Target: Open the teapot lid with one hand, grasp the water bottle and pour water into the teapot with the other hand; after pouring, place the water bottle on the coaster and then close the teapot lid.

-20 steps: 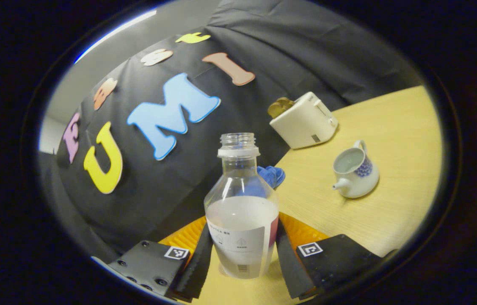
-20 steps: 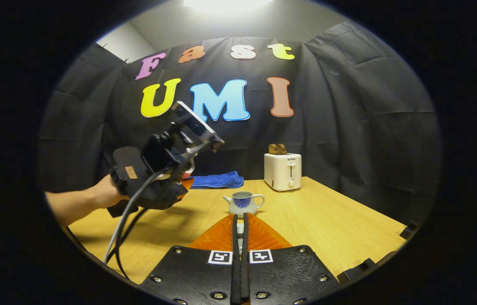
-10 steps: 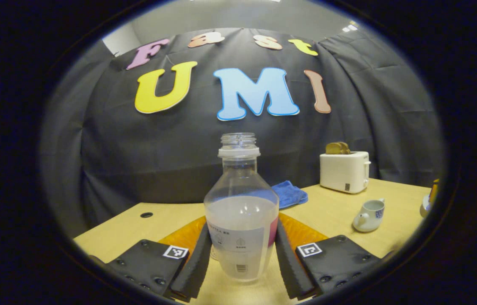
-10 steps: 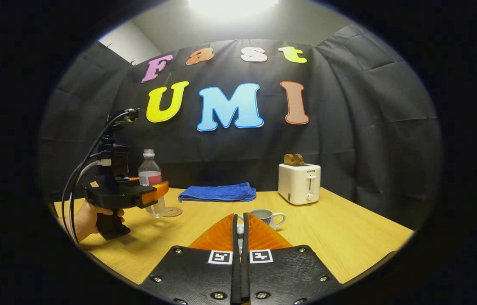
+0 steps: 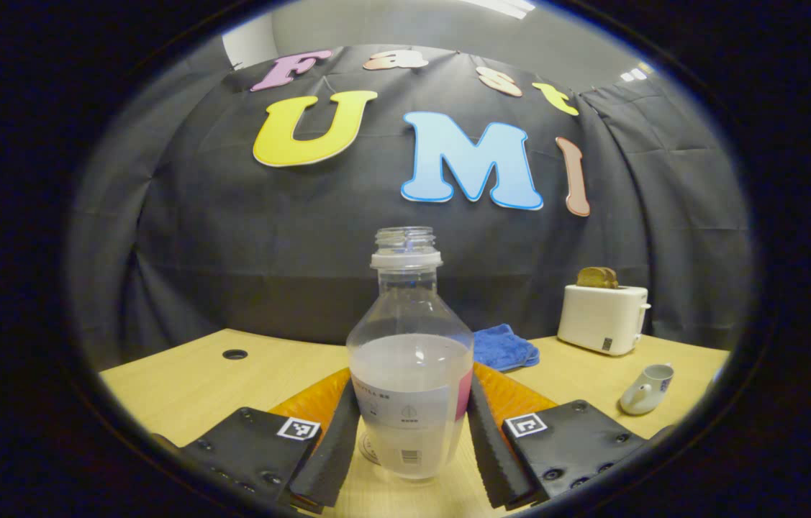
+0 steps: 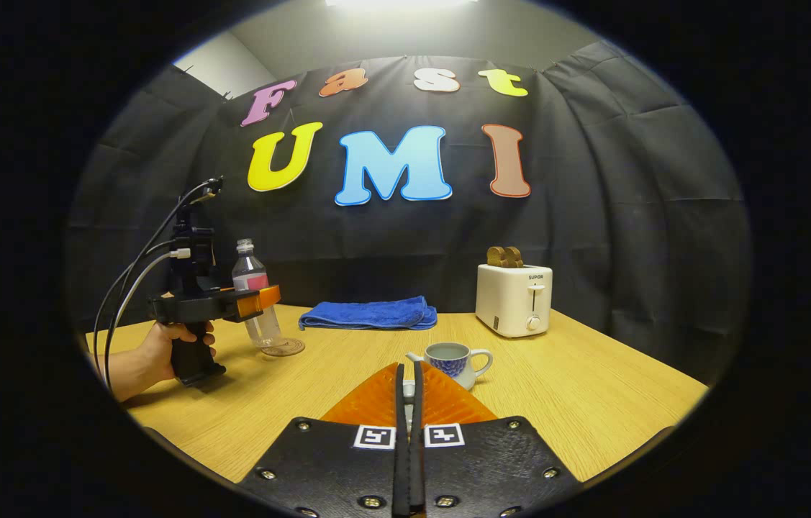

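Both ribbed fingers [image 5: 489, 439] of the left gripper [image 5: 411, 450] press the sides of one clear plastic water bottle [image 5: 410, 360] (uncapped, about half full), upright over a round coaster [image 6: 283, 349] on the pale wood-grain table [image 6: 592, 403]. Held by a hand [image 6: 160, 345], that gripper also shows in the right gripper view. Right gripper [image 6: 409, 403]: fingers nearly closed on a small pale object, perhaps the lid. One white glazed teapot [image 6: 452, 361] with blue pattern stands open. One folded blue towel [image 6: 369, 315], one boxy white toaster [image 6: 514, 298].
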Demonstrator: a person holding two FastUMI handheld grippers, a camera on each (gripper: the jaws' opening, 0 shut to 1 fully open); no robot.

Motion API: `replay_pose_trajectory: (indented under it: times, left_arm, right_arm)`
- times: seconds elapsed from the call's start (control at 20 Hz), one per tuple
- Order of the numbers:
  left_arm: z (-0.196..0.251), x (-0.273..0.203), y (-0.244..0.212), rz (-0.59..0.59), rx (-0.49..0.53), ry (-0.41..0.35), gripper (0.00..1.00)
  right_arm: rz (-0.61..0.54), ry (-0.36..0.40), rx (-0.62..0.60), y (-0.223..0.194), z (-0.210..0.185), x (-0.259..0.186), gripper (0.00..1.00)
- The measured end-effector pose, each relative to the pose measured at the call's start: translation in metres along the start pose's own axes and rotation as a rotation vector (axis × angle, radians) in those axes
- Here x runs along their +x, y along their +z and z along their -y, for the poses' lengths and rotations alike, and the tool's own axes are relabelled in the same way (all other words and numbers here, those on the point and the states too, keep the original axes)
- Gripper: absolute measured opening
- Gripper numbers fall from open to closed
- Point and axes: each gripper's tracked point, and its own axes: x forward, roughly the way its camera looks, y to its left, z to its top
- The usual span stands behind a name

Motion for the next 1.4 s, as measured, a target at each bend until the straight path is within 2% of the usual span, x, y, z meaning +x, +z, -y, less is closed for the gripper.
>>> replay_pose_trajectory:
  times: [0.3,0.7,0.85,0.9,1.1,1.4]
  left_arm:
    - [-0.003,0.039,-0.025,-0.057,0.052,0.013,0.85]
    - [-0.005,0.045,-0.028,-0.056,0.062,0.014,0.87]
    - [-0.007,0.044,-0.031,-0.07,0.067,0.023,0.92]
    - [-0.007,0.041,-0.031,-0.075,0.068,0.029,1.0]
    - [-0.012,0.028,-0.035,-0.096,0.054,0.051,1.0]
    - [-0.002,-0.004,-0.035,-0.112,0.087,0.06,1.0]
  right_arm:
    - [-0.014,-0.01,0.007,-0.004,0.007,0.005,0.0]
    - [-0.029,-0.014,0.009,-0.008,0.006,0.007,0.0]
    - [-0.027,-0.019,0.002,-0.006,0.007,0.007,0.0]
    - [-0.029,-0.017,0.0,-0.007,0.006,0.008,0.0]
    - [-0.028,-0.011,0.004,-0.006,0.003,0.001,0.0]
    - [-0.018,-0.005,0.001,-0.001,0.0,-0.01,0.0]
